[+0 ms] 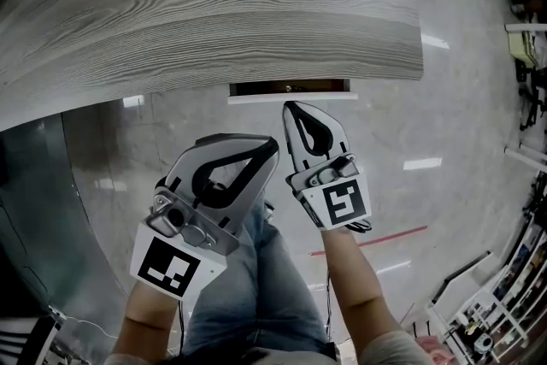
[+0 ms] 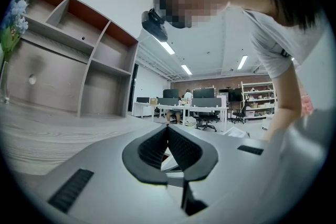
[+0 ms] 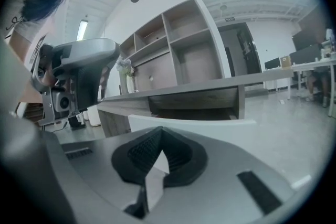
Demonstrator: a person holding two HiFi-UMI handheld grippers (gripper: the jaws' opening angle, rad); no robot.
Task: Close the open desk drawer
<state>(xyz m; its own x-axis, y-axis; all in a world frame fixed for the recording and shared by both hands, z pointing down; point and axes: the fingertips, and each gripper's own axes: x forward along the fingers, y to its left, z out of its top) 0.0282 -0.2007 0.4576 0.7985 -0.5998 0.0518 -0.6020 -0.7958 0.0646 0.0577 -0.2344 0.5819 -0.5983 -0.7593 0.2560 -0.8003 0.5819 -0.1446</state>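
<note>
The grey wood-grain desk has a drawer standing slightly out under its front edge, showing a white front panel. In the right gripper view the white front lies just beyond the jaws, below the dark drawer cavity. My right gripper is shut and empty, its tip right at the drawer front; I cannot tell if it touches. My left gripper is shut on nothing, lower and to the left, apart from the drawer. The left gripper also shows in the right gripper view.
A shelf unit stands behind the desk, with a vase of flowers at its left. The person's jeans-clad legs are below the grippers. Office desks and chairs stand far off. A red line marks the glossy floor.
</note>
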